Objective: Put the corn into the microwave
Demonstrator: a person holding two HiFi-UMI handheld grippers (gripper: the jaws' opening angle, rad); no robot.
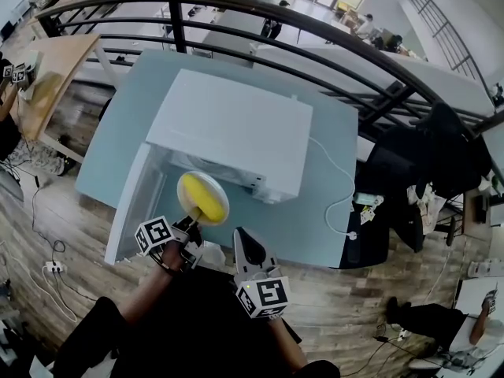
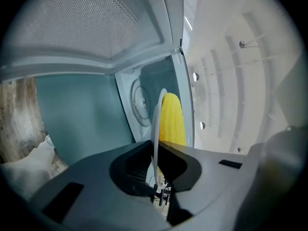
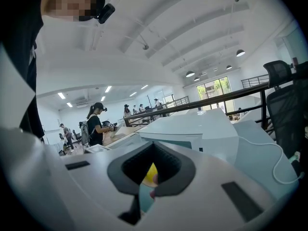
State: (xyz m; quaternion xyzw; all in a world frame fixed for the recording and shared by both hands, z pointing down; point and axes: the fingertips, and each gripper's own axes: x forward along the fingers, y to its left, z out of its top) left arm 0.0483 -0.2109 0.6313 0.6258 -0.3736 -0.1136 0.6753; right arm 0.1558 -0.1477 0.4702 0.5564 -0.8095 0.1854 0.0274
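Observation:
A white microwave stands on the teal table with its door swung open to the left. My left gripper is shut on the rim of a round plate that carries the yellow corn, right at the oven's opening. In the left gripper view the jaws pinch the thin white plate edge. The corn lies just beyond, with the oven's turntable behind it. My right gripper is shut and empty, beside the plate at the table's near edge.
A white power cable runs across the table at the microwave's right. A black railing curves behind the table, and a black chair stands to the right. Something white and crumpled lies at the table's near edge.

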